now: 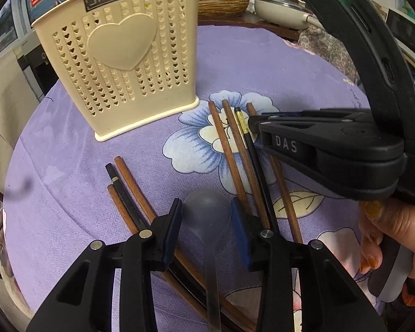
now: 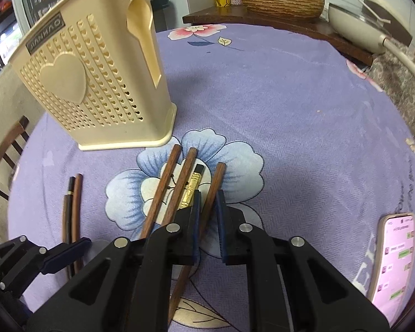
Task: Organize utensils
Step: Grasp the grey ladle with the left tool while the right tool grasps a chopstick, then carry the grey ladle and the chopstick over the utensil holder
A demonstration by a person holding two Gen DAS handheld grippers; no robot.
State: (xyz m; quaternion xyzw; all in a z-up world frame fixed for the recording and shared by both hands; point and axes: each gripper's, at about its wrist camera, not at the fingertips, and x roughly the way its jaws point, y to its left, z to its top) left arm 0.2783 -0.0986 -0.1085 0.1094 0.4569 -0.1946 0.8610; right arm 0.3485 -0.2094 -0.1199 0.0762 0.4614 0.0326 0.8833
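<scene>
Nearest the left wrist cam: left gripper (image 1: 206, 221), jaws partly spread, blue pads flanking the bowl of a translucent grey plastic spoon (image 1: 207, 215); pads sit at the bowl's edges, but firm contact can't be confirmed. Spoon handle runs back under the gripper toward the lens, lying over a left-hand group of two brown wooden chopsticks and one black chopstick w/ gold band (image 1: 124, 191). Only this view shows the spoon clearly; in the right wrist view it is just a pale sliver by the left gripper (image 2: 63, 251). Right gripper (image 2: 207, 215), seen close in its own cam, has jaws nearly pressed together, pinching one brown wooden chopstick (image 2: 215, 185), the rightmost of a fanned group of three brown sticks plus one black chopstick w/ gold foil collar (image 2: 193, 185). Left view shows the same right gripper (image 1: 256, 126) from the side, tip over that group, w/ a person's hand (image 1: 384, 238) on its grip at lower right; the hand does not appear in the right cam. Cream perforated plastic utensil holder w/ raised heart (image 1: 121, 55) stands upright on the purple floral tablecloth (image 1: 69, 144), just beyond the chopstick tips, apart from both grippers. Right view alone shows its spoon-shaped side cutout and a smartphone w/ lit chat screen (image 2: 395, 262) at the table's right edge.
</scene>
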